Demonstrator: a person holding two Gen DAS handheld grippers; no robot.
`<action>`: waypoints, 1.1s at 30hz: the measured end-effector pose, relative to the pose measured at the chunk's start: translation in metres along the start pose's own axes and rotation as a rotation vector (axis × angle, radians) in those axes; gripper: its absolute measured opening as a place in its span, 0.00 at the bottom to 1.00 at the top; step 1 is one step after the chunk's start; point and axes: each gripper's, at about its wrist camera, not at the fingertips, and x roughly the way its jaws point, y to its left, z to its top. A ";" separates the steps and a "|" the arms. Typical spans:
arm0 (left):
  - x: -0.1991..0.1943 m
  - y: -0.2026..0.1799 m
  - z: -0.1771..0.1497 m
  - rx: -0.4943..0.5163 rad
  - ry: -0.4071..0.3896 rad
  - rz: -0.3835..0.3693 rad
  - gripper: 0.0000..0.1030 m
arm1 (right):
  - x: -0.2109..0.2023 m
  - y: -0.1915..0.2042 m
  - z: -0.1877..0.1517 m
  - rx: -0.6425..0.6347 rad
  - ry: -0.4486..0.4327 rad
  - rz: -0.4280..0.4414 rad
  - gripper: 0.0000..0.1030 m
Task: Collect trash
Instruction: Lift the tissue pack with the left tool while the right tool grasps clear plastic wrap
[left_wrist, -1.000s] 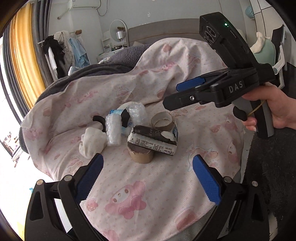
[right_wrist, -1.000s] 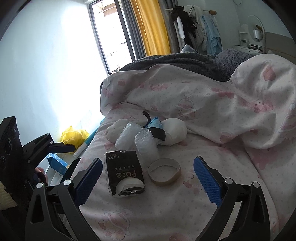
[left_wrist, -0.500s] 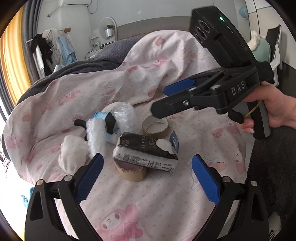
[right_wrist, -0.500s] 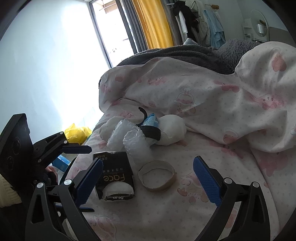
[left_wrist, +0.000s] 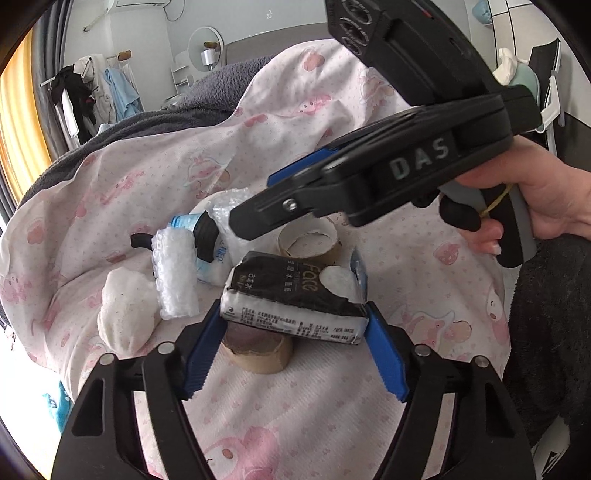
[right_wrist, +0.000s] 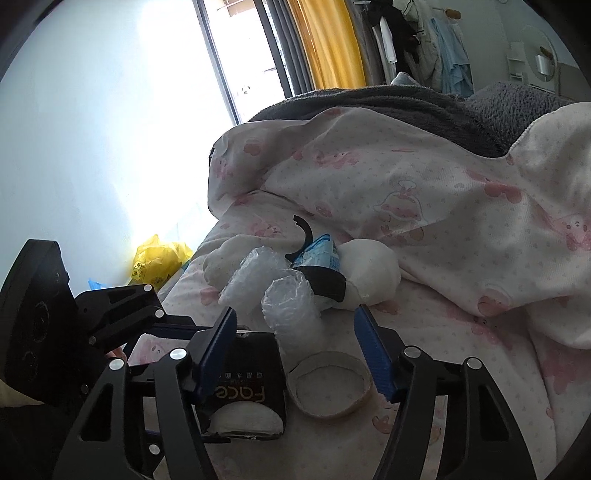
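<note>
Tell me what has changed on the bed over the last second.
The left gripper moved in and narrowed its fingers around the ends of the black tissue pack; a firm grip isn't certain. The right gripper came lower and closer, narrowing over the pack and the cardboard ring, holding nothing. The bubble wrap rolls, white wads and the cardboard ring under the pack stayed put.

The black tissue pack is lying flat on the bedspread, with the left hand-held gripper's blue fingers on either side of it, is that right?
Not quite. The black tissue pack is not flat on the bedspread: it rests on top of a cardboard tape roll, as the left wrist view shows. The left hand-held gripper does have its blue fingers on either side of the pack.
</note>
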 end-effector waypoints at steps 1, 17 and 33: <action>-0.001 0.001 0.000 -0.002 -0.001 -0.002 0.72 | 0.002 0.001 0.001 0.000 0.002 0.000 0.61; -0.036 0.021 -0.005 -0.091 -0.059 -0.002 0.72 | 0.013 0.007 0.012 0.042 0.034 -0.063 0.30; -0.094 0.066 -0.029 -0.306 -0.142 0.160 0.72 | -0.013 0.049 0.047 0.124 -0.069 -0.077 0.30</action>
